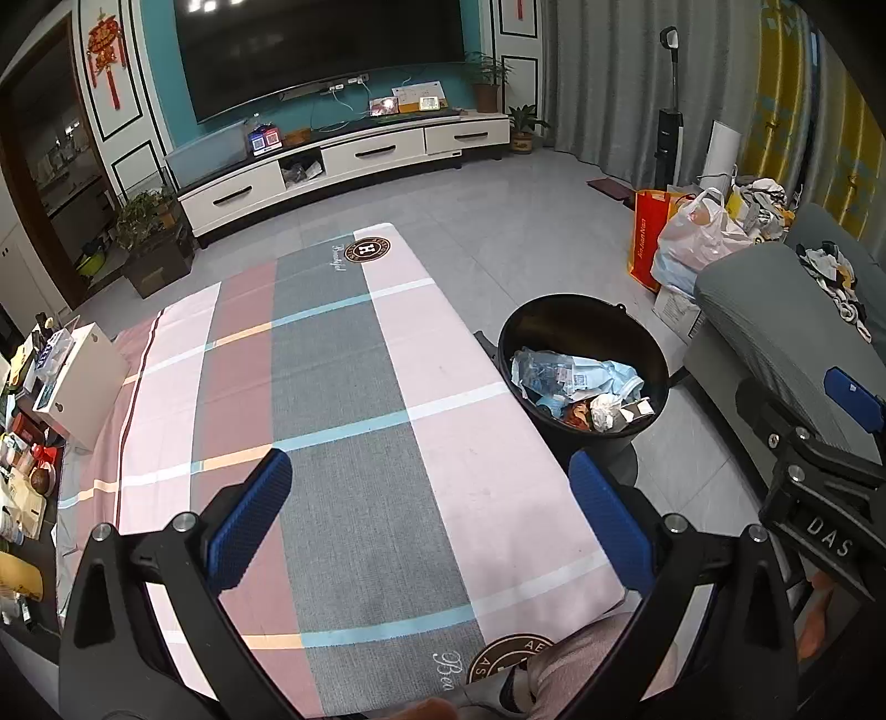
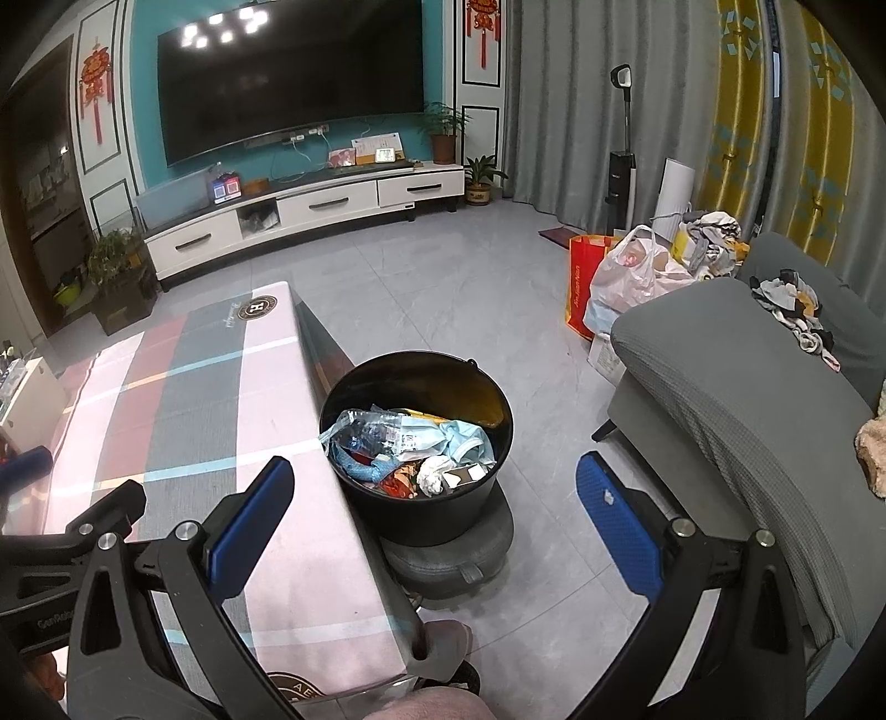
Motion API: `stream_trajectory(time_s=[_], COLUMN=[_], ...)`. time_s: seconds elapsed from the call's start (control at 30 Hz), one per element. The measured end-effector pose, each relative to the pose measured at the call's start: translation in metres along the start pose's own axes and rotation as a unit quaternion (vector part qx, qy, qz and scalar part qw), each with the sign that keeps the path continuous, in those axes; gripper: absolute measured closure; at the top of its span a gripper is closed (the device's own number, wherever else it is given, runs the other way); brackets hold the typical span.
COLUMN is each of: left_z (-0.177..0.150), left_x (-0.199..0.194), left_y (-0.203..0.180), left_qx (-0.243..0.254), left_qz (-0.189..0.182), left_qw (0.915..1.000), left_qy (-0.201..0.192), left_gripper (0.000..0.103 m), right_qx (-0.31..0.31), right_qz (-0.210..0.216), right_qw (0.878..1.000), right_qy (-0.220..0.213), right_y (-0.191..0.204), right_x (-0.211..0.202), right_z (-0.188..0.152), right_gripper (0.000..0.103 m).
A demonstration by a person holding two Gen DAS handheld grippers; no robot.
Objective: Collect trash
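Both grippers hung wide open and held nothing: the left gripper point(image 1: 429, 515) stood over the near part of the bench point(image 1: 343, 387), and the right gripper point(image 2: 434, 518) stood over the bench's right edge and the floor beside it. The bench was covered by one checked cloth point(image 2: 183, 399) in pink, grey and dusty red with pale lines, and its top lay bare between the fingers. Just to the right of the bench stood one black bucket point(image 2: 418, 437), set on a round grey cushion point(image 2: 470, 559) on the floor and touching or nearly touching the bench side. The trash point(image 2: 410, 448) lay inside that bucket: a crumpled clear plastic wrapper, pale blue paper, a white wad, some orange scraps and a small white box, piled low. Right of the bucket, a grey sofa point(image 2: 736, 387) closed off the space, with a heap of clothes on its far arm. Beyond it sat one red bag point(image 1: 648, 238) and one white plastic bag point(image 1: 698, 232), touching. On the far wall hung one dark television point(image 1: 321, 50) above a long white cabinet point(image 1: 354, 160). One white box point(image 1: 83, 382) stood at the bench's left edge among small clutter.
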State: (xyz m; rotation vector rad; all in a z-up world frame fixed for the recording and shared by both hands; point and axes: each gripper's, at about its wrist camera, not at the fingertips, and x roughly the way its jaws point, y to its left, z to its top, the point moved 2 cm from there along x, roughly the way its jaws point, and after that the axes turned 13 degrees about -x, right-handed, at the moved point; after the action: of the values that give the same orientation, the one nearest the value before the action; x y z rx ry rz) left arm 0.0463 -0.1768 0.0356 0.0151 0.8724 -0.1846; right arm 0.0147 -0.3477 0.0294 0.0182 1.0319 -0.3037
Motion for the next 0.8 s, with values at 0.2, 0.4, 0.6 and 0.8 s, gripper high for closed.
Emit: stream_trajectory(time_s=[0.2, 0.4, 0.6, 0.8], left_z=[0.0003, -0.0008, -0.0011, -0.002], left_x=[-0.0002, 0.0, 0.0006, 0.001], left_y=[-0.0009, 0.0, -0.0005, 0.0005], left_qx=[0.003, 0.001, 0.001, 0.0], left_qz=[-0.003, -0.003, -0.004, -0.002], left_qw=[1.0, 1.0, 1.0, 1.0], left_qy=[0.0, 0.001, 0.001, 0.002], left_gripper=[0.003, 0.003, 0.003, 0.003], right_qx=[0.001, 0.001, 0.001, 0.001], right_qz=[-0.002, -0.002, -0.002, -0.002], right_qw=[1.0, 1.0, 1.0, 1.0], right_qy=[0.0, -0.001, -0.001, -0.001], right_y=[-0.0015, -0.0024, -0.0017, -0.0012], right_x=[-0.0003, -0.0007, -0.0012, -0.0012], right_z=[0.0003, 0.0011, 0.0006, 0.0005], right_gripper=[0.003, 0.003, 0.003, 0.003])
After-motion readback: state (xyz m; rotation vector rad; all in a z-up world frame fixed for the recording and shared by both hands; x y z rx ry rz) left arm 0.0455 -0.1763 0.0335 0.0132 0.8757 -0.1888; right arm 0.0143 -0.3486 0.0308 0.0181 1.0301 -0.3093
